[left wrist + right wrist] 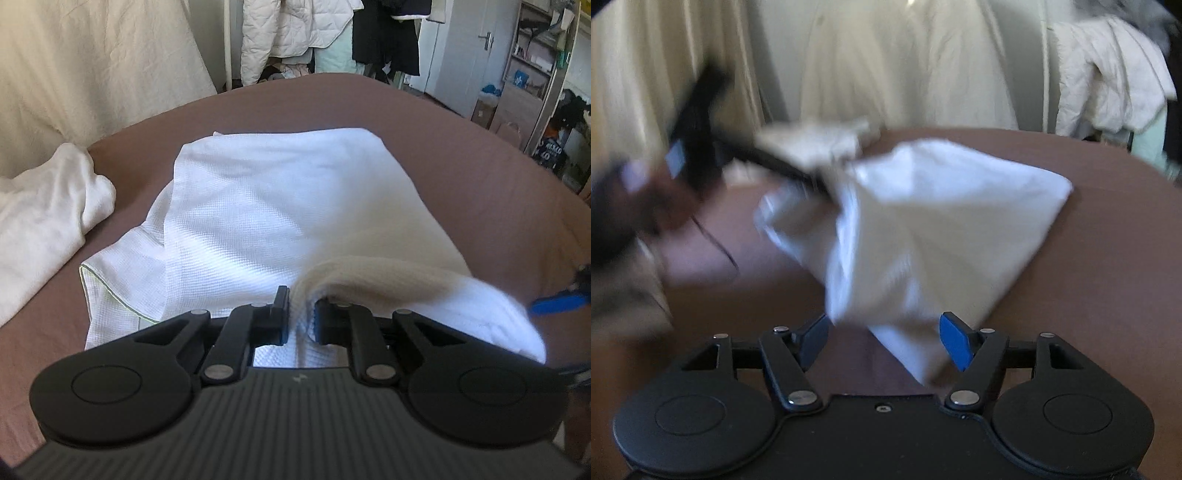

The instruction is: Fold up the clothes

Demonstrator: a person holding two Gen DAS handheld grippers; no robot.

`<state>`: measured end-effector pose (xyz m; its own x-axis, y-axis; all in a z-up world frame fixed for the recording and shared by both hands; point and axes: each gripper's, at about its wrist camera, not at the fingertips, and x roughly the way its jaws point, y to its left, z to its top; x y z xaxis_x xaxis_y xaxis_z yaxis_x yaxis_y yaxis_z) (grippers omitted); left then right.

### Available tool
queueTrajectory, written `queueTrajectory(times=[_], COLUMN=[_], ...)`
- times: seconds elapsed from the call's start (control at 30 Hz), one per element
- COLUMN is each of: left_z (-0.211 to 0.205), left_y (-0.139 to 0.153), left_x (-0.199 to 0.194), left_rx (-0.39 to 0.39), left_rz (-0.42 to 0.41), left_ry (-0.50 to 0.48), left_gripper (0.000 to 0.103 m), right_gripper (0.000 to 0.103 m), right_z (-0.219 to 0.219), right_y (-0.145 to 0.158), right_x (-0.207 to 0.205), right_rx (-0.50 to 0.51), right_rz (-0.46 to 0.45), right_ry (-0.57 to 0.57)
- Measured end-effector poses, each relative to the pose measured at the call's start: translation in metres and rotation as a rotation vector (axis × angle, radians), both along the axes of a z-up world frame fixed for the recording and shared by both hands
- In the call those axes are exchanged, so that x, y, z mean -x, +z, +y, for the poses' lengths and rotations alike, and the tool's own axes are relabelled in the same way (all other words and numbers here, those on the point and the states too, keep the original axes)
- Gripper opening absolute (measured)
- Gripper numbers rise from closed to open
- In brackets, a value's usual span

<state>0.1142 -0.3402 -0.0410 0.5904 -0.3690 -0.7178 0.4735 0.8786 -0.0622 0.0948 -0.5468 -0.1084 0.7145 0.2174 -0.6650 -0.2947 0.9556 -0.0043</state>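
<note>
Crumpled white garment beside shirt

The garment is white with a fine waffle pattern — its sleeve hem has a thin pale-green edge. It lies on a plain brown sheet. Left of the garment, a second cloth is plain white — cream-tinted.

Motion blur smears the left tool and white garment in the right wrist view.

Waffle-weave cloth shirt, matt
</note>
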Motion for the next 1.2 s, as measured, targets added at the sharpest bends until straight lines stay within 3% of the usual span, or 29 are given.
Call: queueTrajectory(times=[0.1, 0.2, 0.27, 0.3, 0.47, 0.67, 0.8, 0.93, 1.1, 1.2], left_z=[-0.001, 0.0, 0.001, 0.003, 0.011, 0.039, 0.064, 0.062, 0.071, 0.069], left_y=[0.0, -0.004, -0.005, -0.004, 0.022, 0.059, 0.096, 0.118, 0.142, 0.162], left_x=[0.002, 0.0, 0.001, 0.002, 0.039, 0.101, 0.136, 0.16, 0.185, 0.198], left_rx=[-0.01, -0.002, 0.006, 0.007, -0.013, 0.053, 0.162, 0.095, 0.075, 0.048], left_rz=[-0.012, 0.008, 0.007, -0.003, -0.139, -0.248, -0.304, -0.364, -0.332, -0.376], left_ry=[-0.01, 0.004, 0.016, 0.021, 0.046, 0.141, 0.184, 0.168, 0.114, 0.082], left_gripper=[0.012, 0.013, 0.012, 0.012, 0.011, 0.011, 0.011, 0.01, 0.01, 0.01], right_gripper=[0.072, 0.07, 0.045, 0.012, 0.01, 0.01, 0.009, 0.009, 0.01, 0.009], right_z=[0.014, 0.014, 0.011, 0.009, 0.001, 0.009, 0.014, 0.012, 0.007, 0.01], right_y=[-0.013, -0.011, -0.006, -0.001, 0.029, 0.07, 0.098, 0.121, 0.15, 0.163], right_x=[-0.014, -0.035, -0.05, -0.054, -0.05, 0.003, 0.022, 0.021, 0.023, 0.038], right_rx=[0.161, 0.135, 0.074, 0.027, -0.226, -0.454, -0.466, -0.481, -0.481, -0.484], right_rz=[-0.063, -0.131, -0.16, -0.16, -0.143, -0.187, -0.205, -0.173, -0.105, -0.117], right_ry=[-0.037, -0.015, 0.005, -0.002, -0.077, 0.069, 0.141, 0.207, 0.294, 0.376])
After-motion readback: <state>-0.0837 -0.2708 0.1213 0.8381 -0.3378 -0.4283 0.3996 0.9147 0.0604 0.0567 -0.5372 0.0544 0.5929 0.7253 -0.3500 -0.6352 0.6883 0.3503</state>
